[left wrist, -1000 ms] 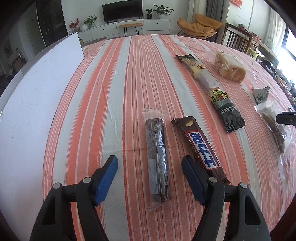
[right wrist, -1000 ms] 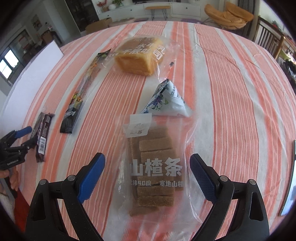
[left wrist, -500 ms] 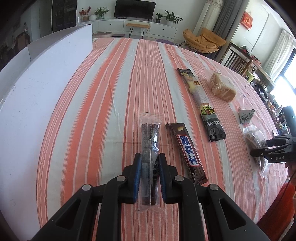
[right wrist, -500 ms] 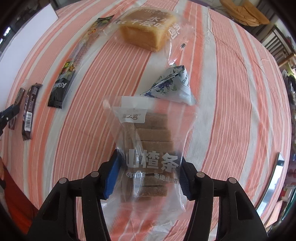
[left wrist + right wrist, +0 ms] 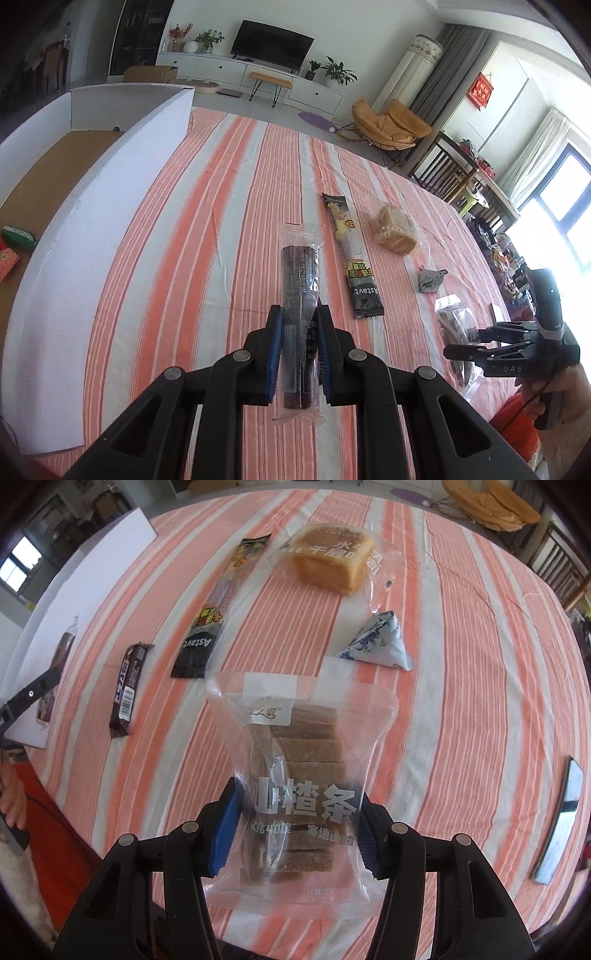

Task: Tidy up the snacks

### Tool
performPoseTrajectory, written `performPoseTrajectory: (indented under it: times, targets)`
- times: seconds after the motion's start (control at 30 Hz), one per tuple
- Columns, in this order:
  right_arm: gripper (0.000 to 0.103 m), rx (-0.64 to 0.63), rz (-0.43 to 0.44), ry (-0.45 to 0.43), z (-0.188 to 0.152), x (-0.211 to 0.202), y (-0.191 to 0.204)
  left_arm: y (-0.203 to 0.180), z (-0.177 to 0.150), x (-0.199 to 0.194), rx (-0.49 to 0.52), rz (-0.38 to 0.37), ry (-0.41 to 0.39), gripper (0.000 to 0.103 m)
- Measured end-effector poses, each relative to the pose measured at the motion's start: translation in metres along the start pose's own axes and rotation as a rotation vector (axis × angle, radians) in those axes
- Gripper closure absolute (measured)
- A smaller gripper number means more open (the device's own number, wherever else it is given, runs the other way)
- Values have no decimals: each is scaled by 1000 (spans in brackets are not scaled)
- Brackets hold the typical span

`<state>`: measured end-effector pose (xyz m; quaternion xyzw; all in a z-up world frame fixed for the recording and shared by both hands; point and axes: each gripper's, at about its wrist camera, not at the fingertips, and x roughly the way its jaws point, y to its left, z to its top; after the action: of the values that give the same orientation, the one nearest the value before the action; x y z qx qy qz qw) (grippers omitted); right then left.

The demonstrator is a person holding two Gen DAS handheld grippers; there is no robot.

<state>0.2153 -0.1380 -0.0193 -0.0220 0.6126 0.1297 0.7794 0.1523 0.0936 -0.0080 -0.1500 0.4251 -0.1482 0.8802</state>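
My left gripper (image 5: 300, 332) is shut on a dark wafer stick in a clear wrapper (image 5: 300, 280) and holds it above the striped tablecloth (image 5: 207, 236). My right gripper (image 5: 300, 827) is shut on a clear bag of brown hawthorn strips (image 5: 303, 753), lifted off the cloth. It also shows in the left wrist view (image 5: 476, 345), low right. On the cloth lie a long black Astavt bar (image 5: 212, 605), a wrapped bread loaf (image 5: 328, 559), a small triangular packet (image 5: 380, 646) and a brown chocolate bar (image 5: 127, 690).
A large white open box (image 5: 110, 206) with a brown floor stands along the left edge of the table; a few small red and green packets (image 5: 14, 240) lie in it. A phone or tablet (image 5: 561, 816) lies at the table's right edge. Chairs stand beyond the far side.
Both grippers closed on their snacks and lifted them: the left one raised the wafer stick and tilted up toward the box, the right one raised the hawthorn bag higher.
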Motion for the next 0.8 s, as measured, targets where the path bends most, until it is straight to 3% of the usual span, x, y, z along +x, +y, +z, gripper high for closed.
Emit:
performPoseTrajectory:
  times: [0.13,0.27,0.43,0.47,0.5,0.53,0.57,0.6,0.7,0.8]
  targets:
    - [44,-112,97,-118,46,-42,78,32,29,-68,-43,75,-131,86]
    - [44,-268,250,-274,96,-89,196,95,52,-129,-97,291,-225,86]
    - [42,-375,433,-311,137,-90,327,181,48,-154,-193,536,-202,85]
    - [38,-381,474,-300,142,-80,348,193,44,-153,-202,581,-189,81]
    - [29,-383,487,-285,146,-71,362,204,40,-152,-211,609,-176,68]
    - [25,-382,477,-266,147,-63,374,214,34,-150,-225,628,-164,56]
    - [25,-379,461,-248,148,-55,380,220,27,-148,-237,640,-162,33]
    - [25,-370,462,-246,147,-51,382,224,21,-149,-247,645,-173,24]
    - [25,-331,491,-294,135,-57,359,224,9,-147,-249,630,-197,24]
    - [25,-340,386,-370,120,-62,318,204,8,-145,-223,598,-225,24]
